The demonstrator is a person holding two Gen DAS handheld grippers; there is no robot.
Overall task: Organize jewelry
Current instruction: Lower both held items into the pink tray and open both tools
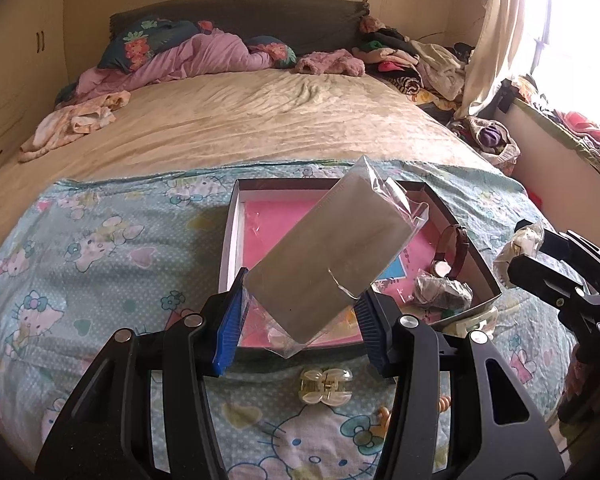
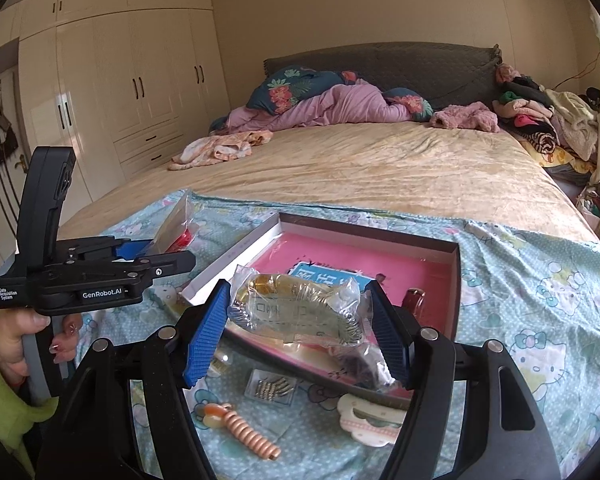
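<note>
My left gripper [image 1: 300, 296] is shut on a clear packet with a silver card [image 1: 332, 248] inside, tilted up above the open pink-lined box [image 1: 236, 216]. From the right wrist view that left gripper [image 2: 160, 250] sits at the left with the packet [image 2: 176, 228] in its blue pads. My right gripper [image 2: 296, 300] is shut on a clear bag holding a gold coiled bracelet [image 2: 296, 308], held over the near edge of the box [image 2: 456, 280]. At the right edge of the left wrist view, the right gripper [image 1: 520, 250] carries that bag [image 1: 526, 236].
A wristwatch [image 1: 452, 252] and a dark packet [image 1: 440, 294] lie in the box. On the Hello Kitty sheet lie a pale claw clip [image 1: 326, 386], a small bag of gold pieces [image 2: 272, 390], a peach spiral tie [image 2: 248, 432] and a white flower clip [image 2: 368, 420]. A green-sleeved hand [image 2: 20, 344] grips the left handle.
</note>
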